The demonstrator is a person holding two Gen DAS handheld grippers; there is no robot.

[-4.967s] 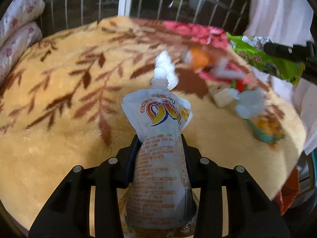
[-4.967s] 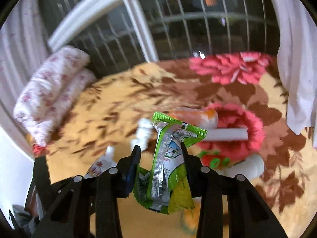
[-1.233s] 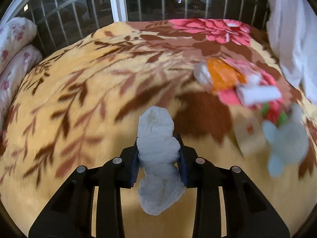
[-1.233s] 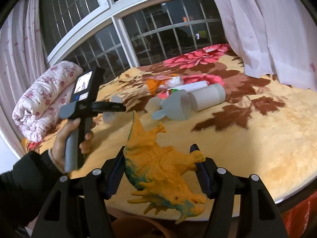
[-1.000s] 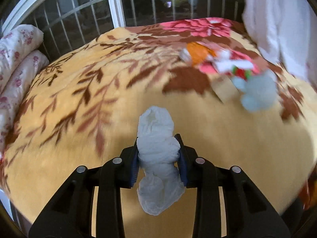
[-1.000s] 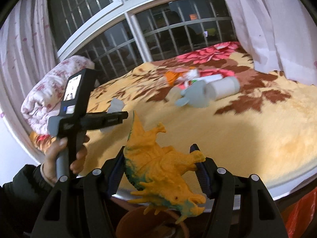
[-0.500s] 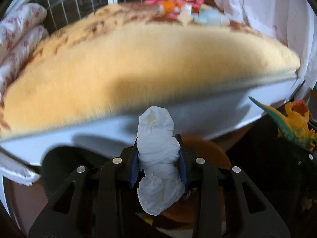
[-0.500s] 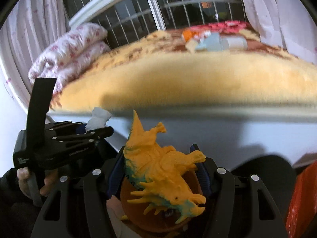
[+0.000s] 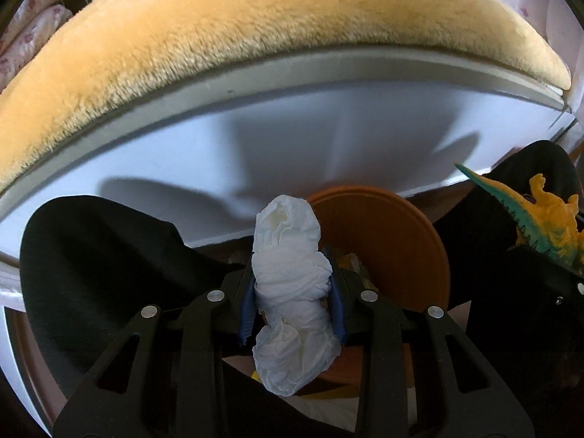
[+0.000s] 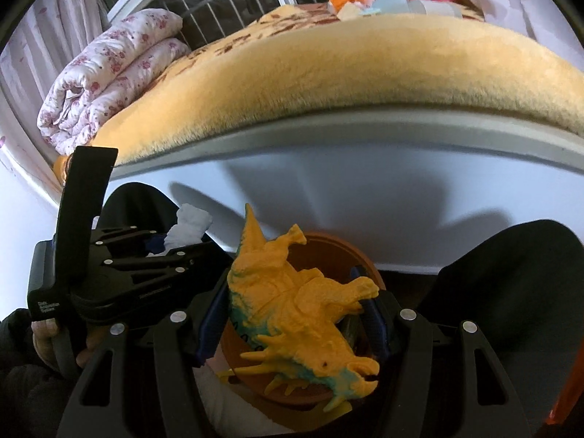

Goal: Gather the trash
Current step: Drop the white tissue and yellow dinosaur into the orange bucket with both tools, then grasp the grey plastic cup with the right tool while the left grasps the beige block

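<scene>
Above round orange bin (image 9: 401, 241): crumpled white tissue (image 9: 292, 284).

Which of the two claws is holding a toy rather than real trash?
The right claw: it grips an orange toy dinosaur, while the left claw pinches a crumpled white tissue.

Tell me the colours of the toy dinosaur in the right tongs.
The toy dinosaur is orange-yellow with teal-green shading along back and snout; the right wrist view shows it best.
</scene>
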